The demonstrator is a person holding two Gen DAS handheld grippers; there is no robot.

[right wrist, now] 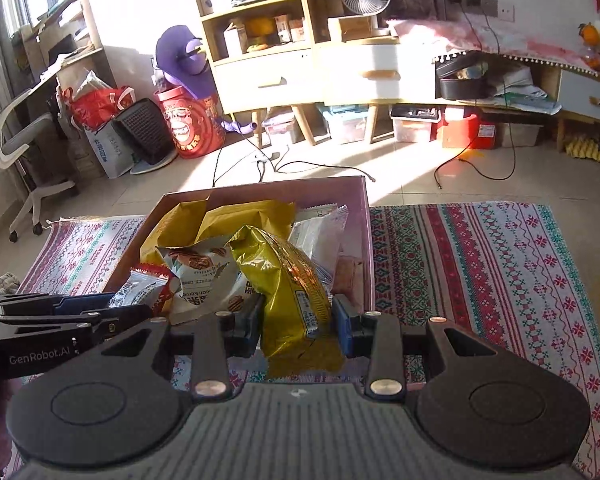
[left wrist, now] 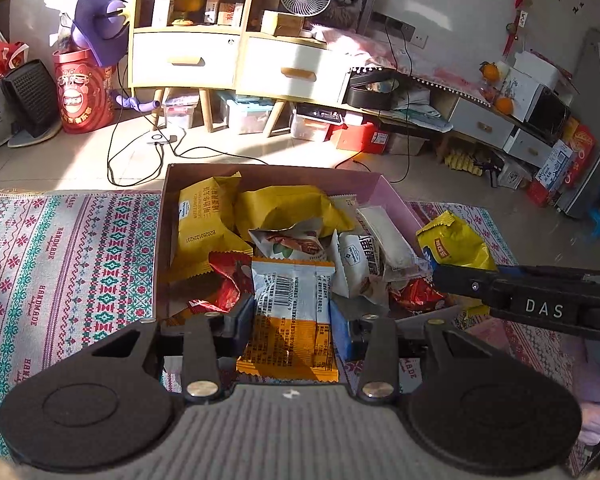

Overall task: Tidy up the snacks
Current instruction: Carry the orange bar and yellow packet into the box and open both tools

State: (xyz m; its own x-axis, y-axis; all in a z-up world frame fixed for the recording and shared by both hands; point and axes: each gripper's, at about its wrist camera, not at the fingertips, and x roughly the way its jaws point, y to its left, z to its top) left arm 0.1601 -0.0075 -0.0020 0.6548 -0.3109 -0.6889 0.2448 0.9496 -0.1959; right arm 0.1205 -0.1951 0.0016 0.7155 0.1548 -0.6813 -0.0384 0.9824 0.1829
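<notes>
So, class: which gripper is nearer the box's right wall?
Right. The right gripper holds the gold packet beside that wall; the left gripper is mid-box.

Pink cardboard box (left wrist: 392,196), open-topped, on patterned cloth, heaped with wrapped snacks. White-and-orange barcoded snack packet (left wrist: 290,312) over near edge. Crinkled gold foil snack bag (right wrist: 288,280) upright, beside right wall.

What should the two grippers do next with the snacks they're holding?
Probably open and drop them in. The left hand-held gripper pinches an orange-and-white packet, the right hand-held gripper a gold bag, both at the near edge of the box of snacks.
</notes>
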